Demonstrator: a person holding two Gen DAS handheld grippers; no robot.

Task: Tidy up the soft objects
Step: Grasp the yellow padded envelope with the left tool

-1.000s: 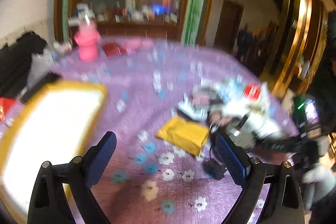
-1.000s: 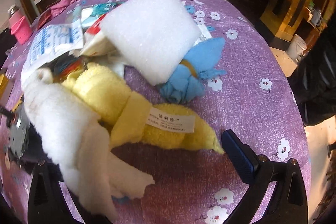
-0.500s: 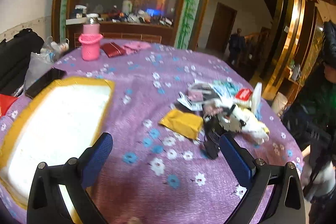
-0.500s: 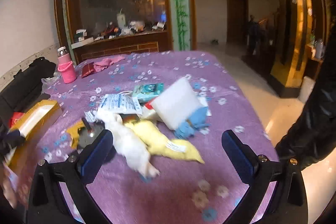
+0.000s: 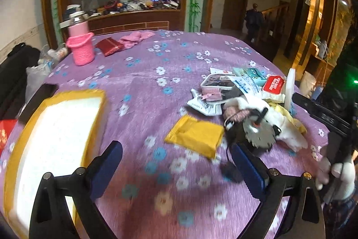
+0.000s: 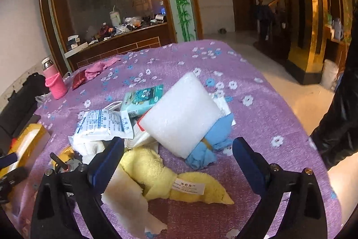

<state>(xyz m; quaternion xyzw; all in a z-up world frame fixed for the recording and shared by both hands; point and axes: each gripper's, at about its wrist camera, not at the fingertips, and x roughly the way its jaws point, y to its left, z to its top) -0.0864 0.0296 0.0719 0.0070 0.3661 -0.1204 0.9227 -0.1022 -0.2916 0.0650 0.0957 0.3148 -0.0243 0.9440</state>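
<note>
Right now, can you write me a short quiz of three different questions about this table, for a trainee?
1. True or false: the yellow towel bears a white label.
2. The white foam block leans over which item? A) the blue cloth B) a green bowl C) a black shoe
3. Fill in: both the left gripper and the right gripper have their jaws ____.

Key: 1 true; 2 A; 3 open

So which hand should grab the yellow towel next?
Right, probably. The right gripper, jaws open and empty, sits just above the yellow towel. The left gripper faces bare tablecloth, the pile off to its right.
</note>
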